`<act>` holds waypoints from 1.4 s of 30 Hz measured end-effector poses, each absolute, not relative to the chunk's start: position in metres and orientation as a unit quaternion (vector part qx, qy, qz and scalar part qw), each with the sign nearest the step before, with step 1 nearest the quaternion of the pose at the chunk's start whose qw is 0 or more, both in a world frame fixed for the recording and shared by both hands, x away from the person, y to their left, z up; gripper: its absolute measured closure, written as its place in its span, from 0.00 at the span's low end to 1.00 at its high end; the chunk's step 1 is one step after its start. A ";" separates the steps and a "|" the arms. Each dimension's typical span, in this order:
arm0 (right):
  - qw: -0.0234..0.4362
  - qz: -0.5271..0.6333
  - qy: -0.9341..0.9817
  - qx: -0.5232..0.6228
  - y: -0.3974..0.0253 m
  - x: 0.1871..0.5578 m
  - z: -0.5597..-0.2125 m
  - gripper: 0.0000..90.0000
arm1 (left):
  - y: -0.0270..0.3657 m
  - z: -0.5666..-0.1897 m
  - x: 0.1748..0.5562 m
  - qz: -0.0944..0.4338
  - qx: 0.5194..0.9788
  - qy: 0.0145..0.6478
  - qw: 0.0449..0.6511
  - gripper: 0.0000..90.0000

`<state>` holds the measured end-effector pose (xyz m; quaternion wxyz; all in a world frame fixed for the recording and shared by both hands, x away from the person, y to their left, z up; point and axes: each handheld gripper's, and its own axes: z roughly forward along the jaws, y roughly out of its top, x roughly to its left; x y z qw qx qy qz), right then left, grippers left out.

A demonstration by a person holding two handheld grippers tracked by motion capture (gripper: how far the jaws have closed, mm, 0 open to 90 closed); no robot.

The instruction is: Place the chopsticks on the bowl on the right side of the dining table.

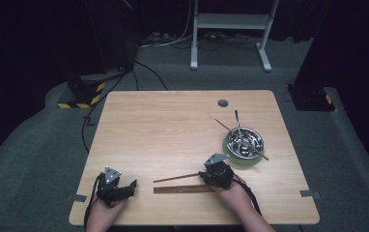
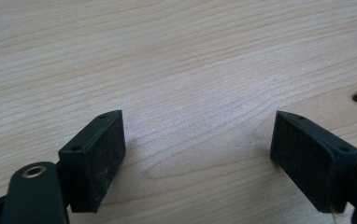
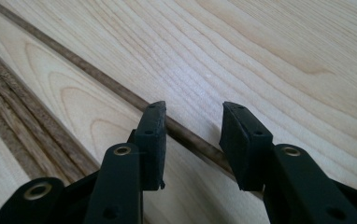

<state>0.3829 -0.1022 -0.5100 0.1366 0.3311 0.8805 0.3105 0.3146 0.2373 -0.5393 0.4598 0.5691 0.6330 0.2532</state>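
At the near edge of the table, the left gripper rested with jaws spread wide over bare wood. The right gripper, jaws partly open, straddled a loose chopstick lying flat just beyond a dark wooden strip, apparently about to pick it up. The next move would call for closing squarely on the thin stick. Farther right, a metal bowl on a green plate held another chopstick and a metal utensil.
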 end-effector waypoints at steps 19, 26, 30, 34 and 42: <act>0.139 0.301 0.883 0.331 -0.108 0.415 -0.508 0.79 | 0.237 -0.539 0.315 0.253 0.568 0.633 0.461 0.20; 0.132 0.289 0.887 0.335 -0.115 0.419 -0.506 0.84 | 0.237 -0.539 0.315 0.253 0.568 0.634 0.461 0.20; 0.115 0.294 0.894 0.318 -0.121 0.419 -0.505 0.86 | 0.237 -0.539 0.315 0.252 0.568 0.633 0.460 0.20; 0.108 0.294 0.900 0.303 -0.122 0.416 -0.505 0.87 | 0.237 -0.539 0.315 0.253 0.569 0.633 0.460 0.20; 0.102 0.297 0.908 0.279 -0.110 0.419 -0.505 0.83 | 0.237 -0.539 0.315 0.252 0.565 0.635 0.462 0.20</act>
